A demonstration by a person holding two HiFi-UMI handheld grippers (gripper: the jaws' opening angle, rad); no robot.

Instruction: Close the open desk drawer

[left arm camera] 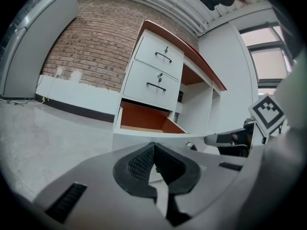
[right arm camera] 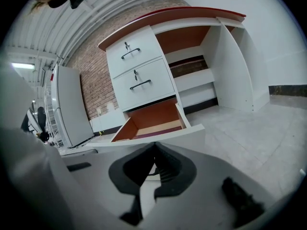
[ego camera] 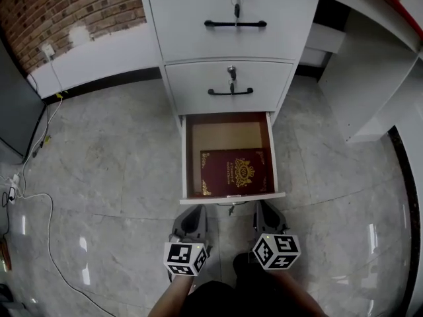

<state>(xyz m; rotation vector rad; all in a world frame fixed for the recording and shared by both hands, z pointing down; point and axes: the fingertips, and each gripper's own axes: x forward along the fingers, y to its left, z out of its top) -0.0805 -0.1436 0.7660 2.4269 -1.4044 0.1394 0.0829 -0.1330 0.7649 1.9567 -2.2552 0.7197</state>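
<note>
Floor: glossy grey marble-look tiles are spreading out below a red brick wall.
Cable: a thin white cord is trailing across the tiles at far left.
Left gripper: hovering just in front of the drawer front's left end, jaws pressed together on nothing.
Drawer: the white bottom desk drawer is standing pulled out beneath two closed white drawers with black handles.
Book: a dark red hardback with a gold crest is lying flat inside it.
Right gripper: hovering near the front's right end, jaws clenched together, empty.
</note>
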